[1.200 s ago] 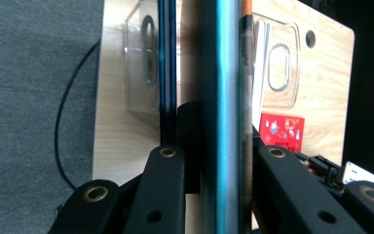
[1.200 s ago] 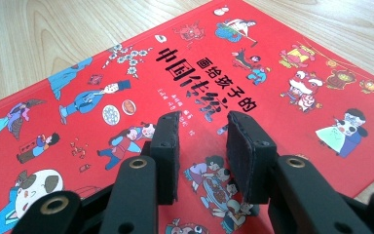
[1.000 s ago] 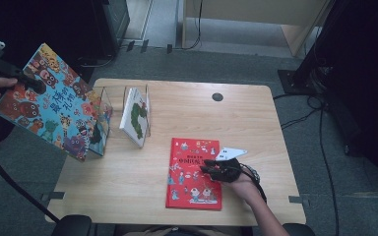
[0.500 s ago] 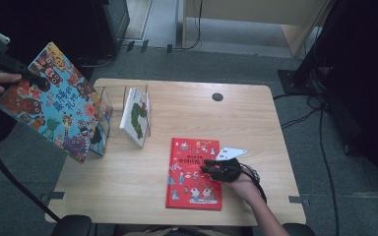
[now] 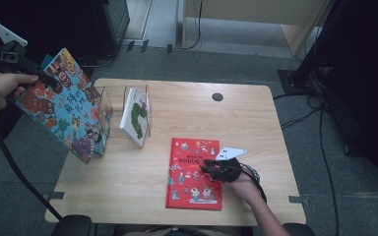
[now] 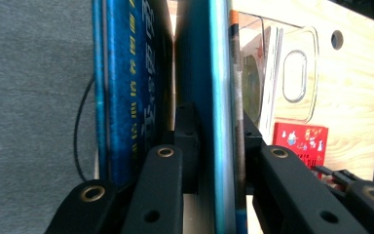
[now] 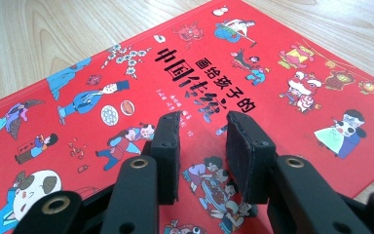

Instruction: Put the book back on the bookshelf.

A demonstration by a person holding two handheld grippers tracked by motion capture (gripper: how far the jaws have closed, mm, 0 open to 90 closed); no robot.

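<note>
Here the left gripper [image 5: 42, 78] is clenched on the top edge of a colourful picture book [image 5: 66, 105], held tilted in the air off the table's 9 o'clock side, its lower corner near a clear plastic book rack [image 5: 109, 105]. In the left gripper view the jaws stand either side of the teal book edge [image 6: 209, 97], pads pressed against it, with a second blue book [image 6: 126, 73] just beside it toward 9 o'clock and the rack's clear divider [image 6: 297, 73] toward 2 o'clock. A white book with a green caterpillar [image 5: 137, 118] stands tilted in the rack, at 3 o'clock from the held book.

The right gripper [image 5: 211, 169] rests over a red book [image 5: 193, 174] lying flat on the wooden table [image 5: 256, 118] toward its 6 o'clock edge. In the right gripper view the gripper [image 7: 202, 129] has its 2 jaws parted with a narrow gap, grasping nothing, poised over the red cover [image 7: 126, 73]; whether the tips touch it I cannot tell. A small dark round hole [image 5: 217, 97] sits toward 1 o'clock.
</note>
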